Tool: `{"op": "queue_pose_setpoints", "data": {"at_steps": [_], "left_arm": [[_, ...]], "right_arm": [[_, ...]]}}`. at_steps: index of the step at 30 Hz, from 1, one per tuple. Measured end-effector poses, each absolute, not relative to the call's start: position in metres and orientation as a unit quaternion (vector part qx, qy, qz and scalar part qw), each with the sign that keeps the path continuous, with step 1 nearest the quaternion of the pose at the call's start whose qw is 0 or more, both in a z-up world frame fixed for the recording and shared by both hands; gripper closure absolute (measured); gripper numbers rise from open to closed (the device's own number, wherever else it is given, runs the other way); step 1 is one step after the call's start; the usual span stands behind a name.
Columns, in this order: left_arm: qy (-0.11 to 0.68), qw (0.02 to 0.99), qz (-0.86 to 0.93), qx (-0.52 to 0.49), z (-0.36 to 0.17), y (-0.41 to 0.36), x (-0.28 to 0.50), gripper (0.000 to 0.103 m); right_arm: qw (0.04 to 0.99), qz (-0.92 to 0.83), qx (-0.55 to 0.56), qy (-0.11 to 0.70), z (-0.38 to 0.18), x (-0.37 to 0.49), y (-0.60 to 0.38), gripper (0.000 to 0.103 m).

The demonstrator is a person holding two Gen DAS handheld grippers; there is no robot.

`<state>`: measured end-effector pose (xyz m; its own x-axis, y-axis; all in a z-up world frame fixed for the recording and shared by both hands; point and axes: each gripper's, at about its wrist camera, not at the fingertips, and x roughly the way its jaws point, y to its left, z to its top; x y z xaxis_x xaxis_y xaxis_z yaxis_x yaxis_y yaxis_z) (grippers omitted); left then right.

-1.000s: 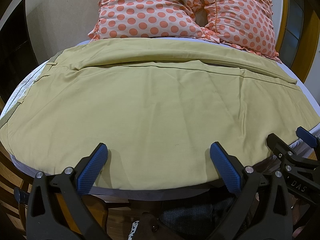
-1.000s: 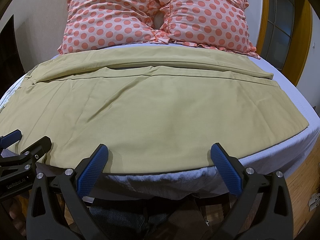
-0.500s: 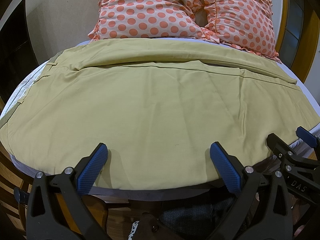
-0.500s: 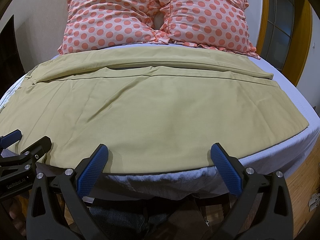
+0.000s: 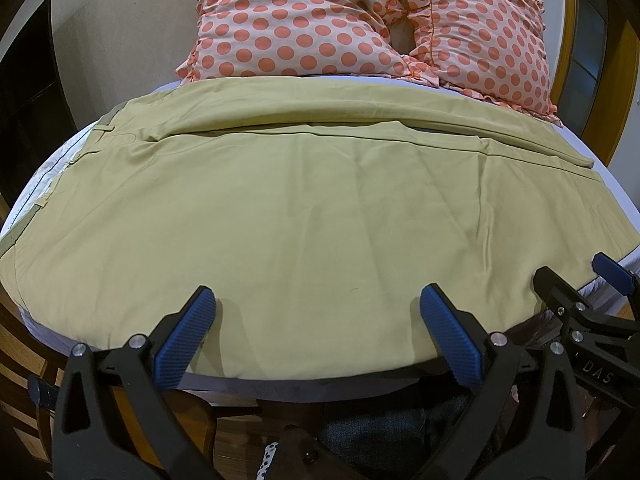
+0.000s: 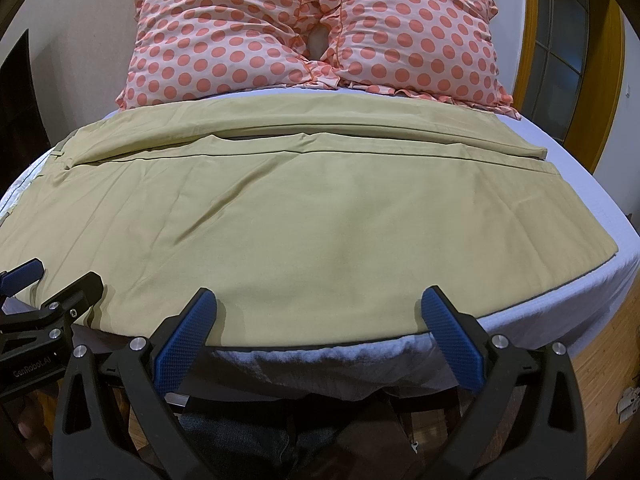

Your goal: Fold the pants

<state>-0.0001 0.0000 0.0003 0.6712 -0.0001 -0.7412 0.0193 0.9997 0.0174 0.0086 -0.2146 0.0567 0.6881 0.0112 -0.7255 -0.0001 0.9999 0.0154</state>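
Item: khaki-yellow cotton pants, laid flat across a bed with a pale lavender fitted sheet. Waistband end lay toward the left side of the bed, hems toward the right. The two legs lay side by side, the far leg a narrow band just below the pillows, the near leg a broad panel reaching the front edge of the mattress. Light creases ran across the near panel.

Item: two salmon-pink pillows with orange polka dots and ruffled edges, propped at the head of the bed, touching each other.

Item: left gripper, black frame with blue ribbed pads. Jaws stood wide apart, holding nothing, poised at the near edge of the pants.

Item: right gripper, same make. Jaws likewise spread wide and empty, at the front edge of the mattress, just beside the left gripper.

Item: wooden door frame with glass panes, right of the bed.

Comparison with the frames from a second and half a second before: no change noted. Cloth, pillows and both grippers kept the same positions throughout.
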Motion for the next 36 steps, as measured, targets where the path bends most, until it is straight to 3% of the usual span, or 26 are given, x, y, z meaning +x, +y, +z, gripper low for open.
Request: {"op": "queue_pose_setpoints", "data": {"at_steps": [11,20,21,23,26,30,36], "left_arm": [[0.406,0.914,-0.009,0.014,0.0,0.0,0.0,0.002],[0.36,0.933,0.003,0.012,0.034,0.014,0.019,0.002],[0.355,0.935,-0.003,0.002,0.038,0.018,0.023,0.002],[0.348,0.937,-0.012,-0.02,0.045,0.025,0.032,0.002],[0.344,0.938,-0.007,-0.037,0.05,0.035,0.047,0.002],[0.338,0.94,-0.001,-0.04,0.053,0.04,0.056,0.002],[0.35,0.936,-0.002,-0.035,0.044,0.039,0.07,0.002]], "right_arm": [[0.913,0.04,0.001,0.407,0.053,0.018,-0.218,0.001],[0.916,-0.092,0.067,0.385,0.129,0.171,-0.331,0.002],[0.91,-0.111,0.079,0.391,0.128,0.194,-0.342,0.004],[0.886,-0.154,0.111,0.423,0.116,0.252,-0.371,0.023],[0.832,-0.208,0.192,0.477,0.082,0.322,-0.413,0.038],[0.781,-0.276,0.272,0.489,0.052,0.369,-0.448,0.04],[0.784,-0.352,0.188,0.476,0.035,0.406,-0.446,0.037]]}}
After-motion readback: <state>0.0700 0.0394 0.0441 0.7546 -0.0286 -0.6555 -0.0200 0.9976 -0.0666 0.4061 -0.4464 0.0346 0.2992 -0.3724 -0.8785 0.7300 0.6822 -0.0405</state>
